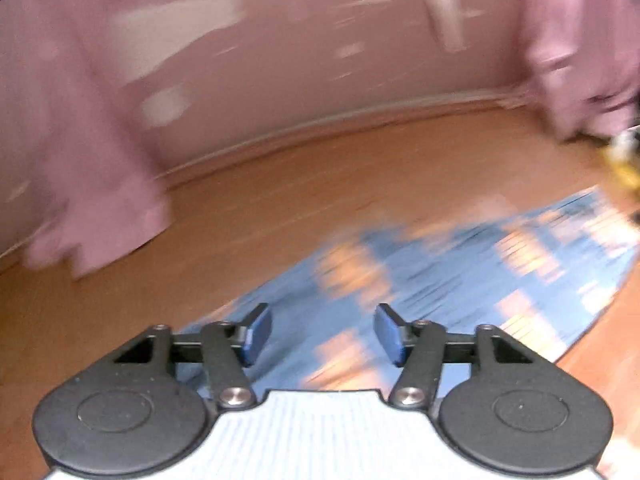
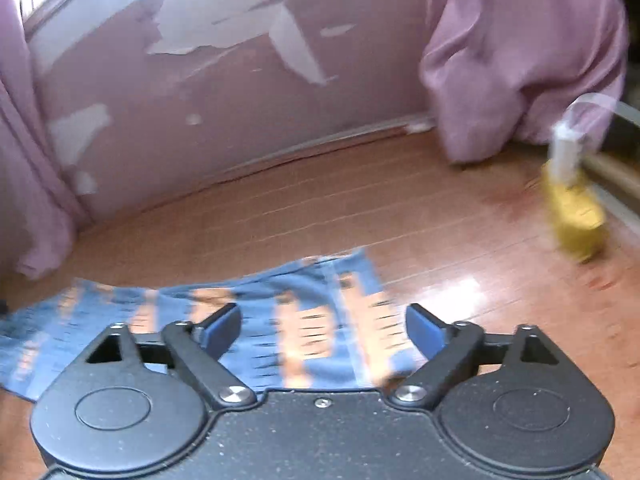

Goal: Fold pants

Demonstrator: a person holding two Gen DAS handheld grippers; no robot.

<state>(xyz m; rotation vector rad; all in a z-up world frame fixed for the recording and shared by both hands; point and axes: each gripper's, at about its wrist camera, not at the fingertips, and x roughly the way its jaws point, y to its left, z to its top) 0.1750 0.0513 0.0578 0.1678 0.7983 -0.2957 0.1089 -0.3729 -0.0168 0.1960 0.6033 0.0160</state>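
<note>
Blue ripped jeans (image 1: 460,280) lie flat on the wooden floor, their tears showing the floor's orange through them. In the left wrist view they stretch from under my left gripper (image 1: 322,334) away to the right; this view is blurred. My left gripper is open above the cloth with nothing between its blue pads. In the right wrist view the jeans (image 2: 256,316) lie across the lower middle, one end (image 2: 344,264) reaching toward the wall. My right gripper (image 2: 322,332) hangs open over them, wide apart, holding nothing.
A wooden floor (image 2: 360,200) runs to a pink wall with peeling paint (image 2: 224,80). Pink curtains hang at the left (image 2: 28,184) and right (image 2: 520,60). A yellow object with a white top (image 2: 572,200) stands on the floor at the right.
</note>
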